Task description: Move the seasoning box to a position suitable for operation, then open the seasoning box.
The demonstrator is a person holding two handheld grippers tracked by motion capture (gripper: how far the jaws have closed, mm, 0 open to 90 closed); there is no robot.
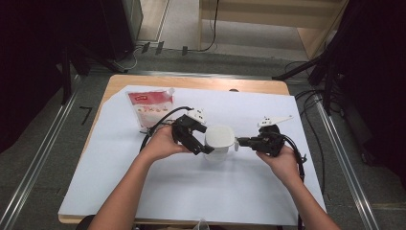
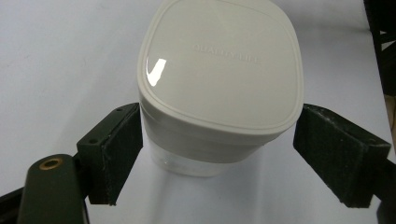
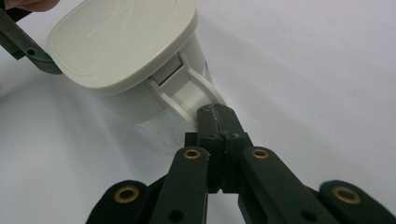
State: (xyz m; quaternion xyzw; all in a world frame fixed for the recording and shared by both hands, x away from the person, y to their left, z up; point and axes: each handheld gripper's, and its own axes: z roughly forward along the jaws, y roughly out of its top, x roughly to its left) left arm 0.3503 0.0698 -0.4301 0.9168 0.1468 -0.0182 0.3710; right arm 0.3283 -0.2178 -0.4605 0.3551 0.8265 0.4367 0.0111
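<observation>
Container (image 2: 219, 88): rigid, smooth, likely slippery | right gripper (image 3: 215, 116) pinching handle tab (image 3: 194, 95) | left gripper (image 2: 219, 154) straddling body, jaws open

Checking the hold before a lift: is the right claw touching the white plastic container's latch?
Touching. In the right gripper view the right claw is shut on the white latch of the lidded container.
</observation>
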